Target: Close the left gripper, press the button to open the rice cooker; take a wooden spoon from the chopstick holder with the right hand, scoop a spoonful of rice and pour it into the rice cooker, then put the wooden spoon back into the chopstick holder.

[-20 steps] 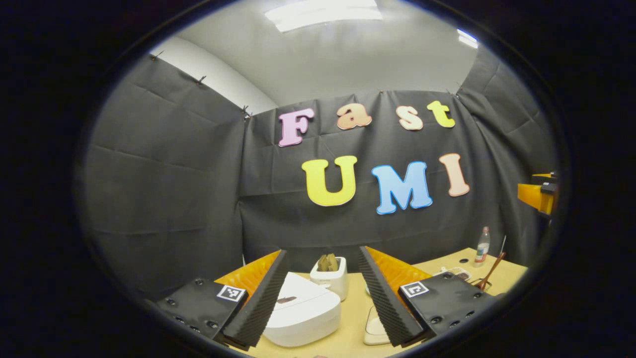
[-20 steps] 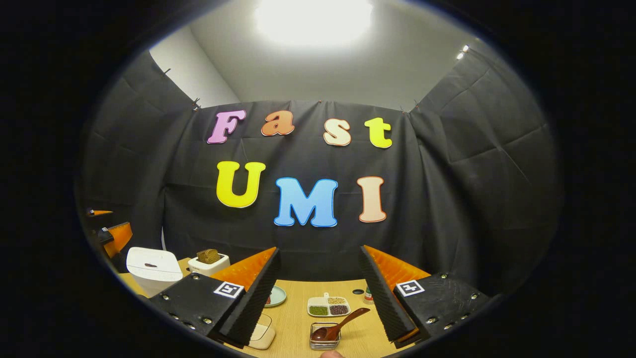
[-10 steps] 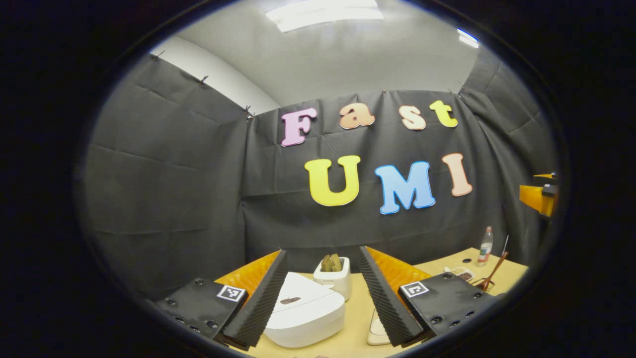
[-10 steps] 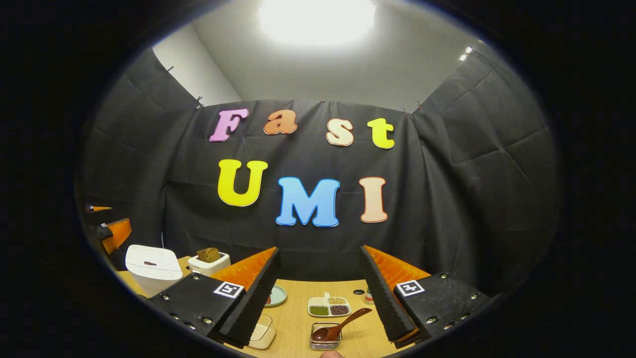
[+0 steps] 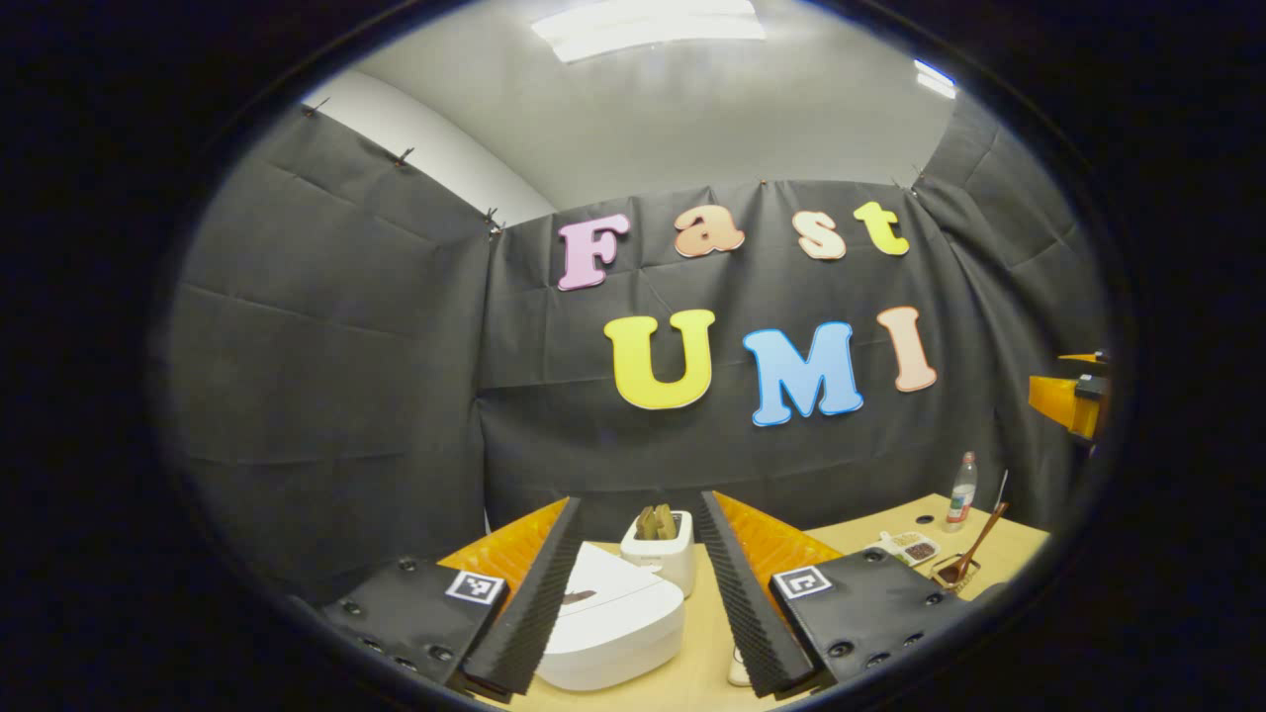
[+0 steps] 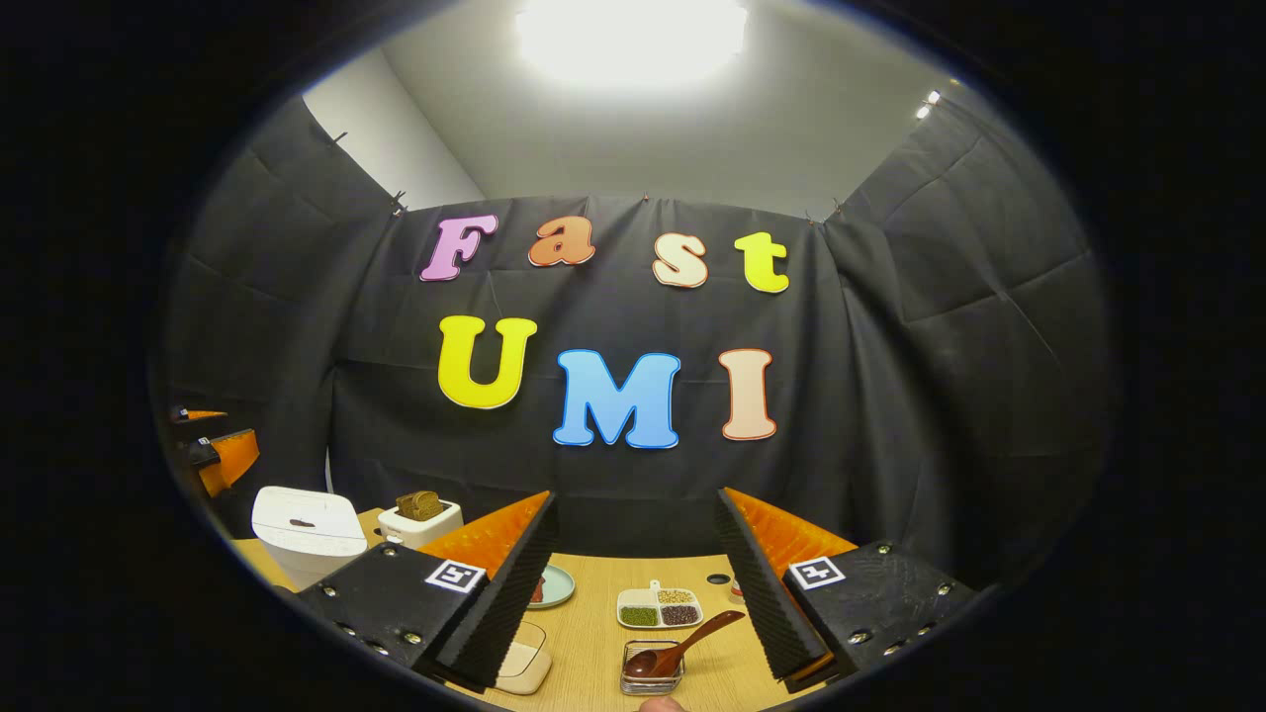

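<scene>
The white rice cooker [image 5: 613,618] sits on the wooden table with its lid down, just below and ahead of my left gripper [image 5: 638,498], which is open with nothing between its fingers. Seen from the right gripper view, the cooker [image 6: 309,529] stands at the far left. The wooden spoon [image 6: 682,648] leans in a small wire holder [image 6: 651,680] directly below my right gripper [image 6: 635,496], which is wide open and holds nothing. The spoon [image 5: 974,552] is also at the table's right end in the left gripper view.
A white toaster [image 5: 661,546] with bread stands behind the cooker. A divided dish of grains [image 6: 660,608], a green plate [image 6: 552,585] and a pale lidded box [image 6: 524,665] lie near the spoon holder. A small bottle [image 5: 961,487] stands by the back wall.
My left gripper's fingers have drawn a little closer together over the rice cooker. The right gripper has barely shifted and stays wide open.
</scene>
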Available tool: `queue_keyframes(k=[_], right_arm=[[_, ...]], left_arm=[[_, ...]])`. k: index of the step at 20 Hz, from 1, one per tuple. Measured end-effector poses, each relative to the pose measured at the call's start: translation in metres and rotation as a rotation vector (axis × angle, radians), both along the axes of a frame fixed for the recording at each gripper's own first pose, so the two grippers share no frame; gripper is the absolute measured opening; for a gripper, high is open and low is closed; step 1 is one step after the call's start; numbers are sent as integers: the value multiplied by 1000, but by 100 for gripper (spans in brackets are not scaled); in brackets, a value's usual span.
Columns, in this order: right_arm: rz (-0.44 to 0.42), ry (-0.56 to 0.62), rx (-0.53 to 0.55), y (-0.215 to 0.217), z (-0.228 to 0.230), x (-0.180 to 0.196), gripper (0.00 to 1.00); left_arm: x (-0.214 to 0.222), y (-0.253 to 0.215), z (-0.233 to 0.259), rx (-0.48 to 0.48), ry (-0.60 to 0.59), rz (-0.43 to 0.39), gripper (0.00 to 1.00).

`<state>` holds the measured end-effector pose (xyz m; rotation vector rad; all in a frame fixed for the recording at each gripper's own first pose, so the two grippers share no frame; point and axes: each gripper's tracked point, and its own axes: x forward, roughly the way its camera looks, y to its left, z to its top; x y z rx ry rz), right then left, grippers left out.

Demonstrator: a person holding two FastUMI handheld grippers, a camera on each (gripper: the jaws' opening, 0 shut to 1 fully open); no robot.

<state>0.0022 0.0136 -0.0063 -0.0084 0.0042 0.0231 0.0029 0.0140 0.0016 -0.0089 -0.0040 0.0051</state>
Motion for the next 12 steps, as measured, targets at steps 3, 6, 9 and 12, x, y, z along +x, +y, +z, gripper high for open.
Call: queue_keyframes(k=[3,6,9,12], right_arm=[[4,-3,-3,0,0,0,96],[10,-2,-1,1,0,0,96],[17,-4,-4,3,0,0,96],[19,0,-4,4,-2,0,96]], left_arm=[[1,3,-4,0,12,4,79],[0,10,-4,4,13,26,49],[0,16,-6,23,15,53,28],[3,15,-9,1,32,27,12]])
